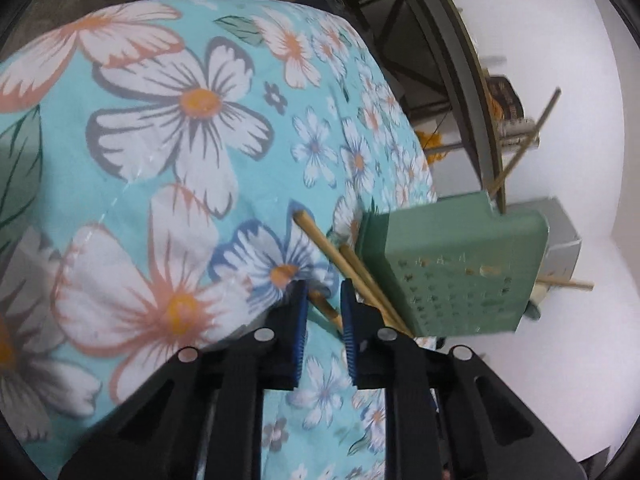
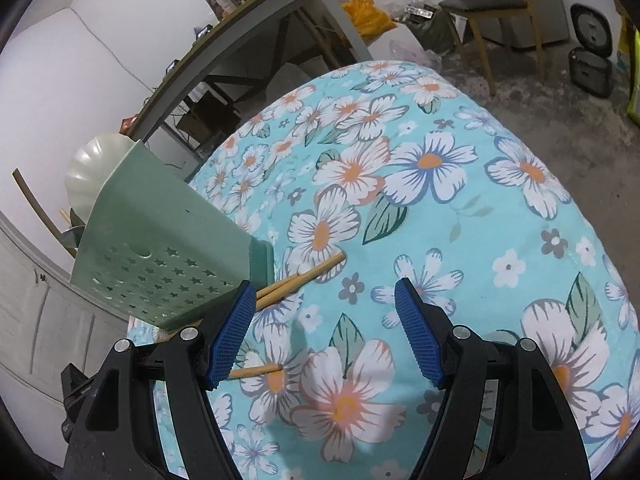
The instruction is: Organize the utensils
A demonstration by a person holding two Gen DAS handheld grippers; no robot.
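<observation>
A table covered in a turquoise floral cloth is carrying a green perforated utensil holder, lying tipped on its side at the table's edge. Wooden chopsticks are lying on the cloth beside the holder, their long axes running diagonally out from under its side toward the table's middle. The left gripper is sitting right on them: its blue jaws are narrowed around one chopstick, which is crossing the slim gap at a slant, though whether the pads are actually pressing it cannot be told. The right gripper is hovering over bare cloth, jaws released and wide, with the chopstick pair lying just beyond its left finger and another tip poking out beside that finger. The left hand looks nearer to a grasp.
</observation>
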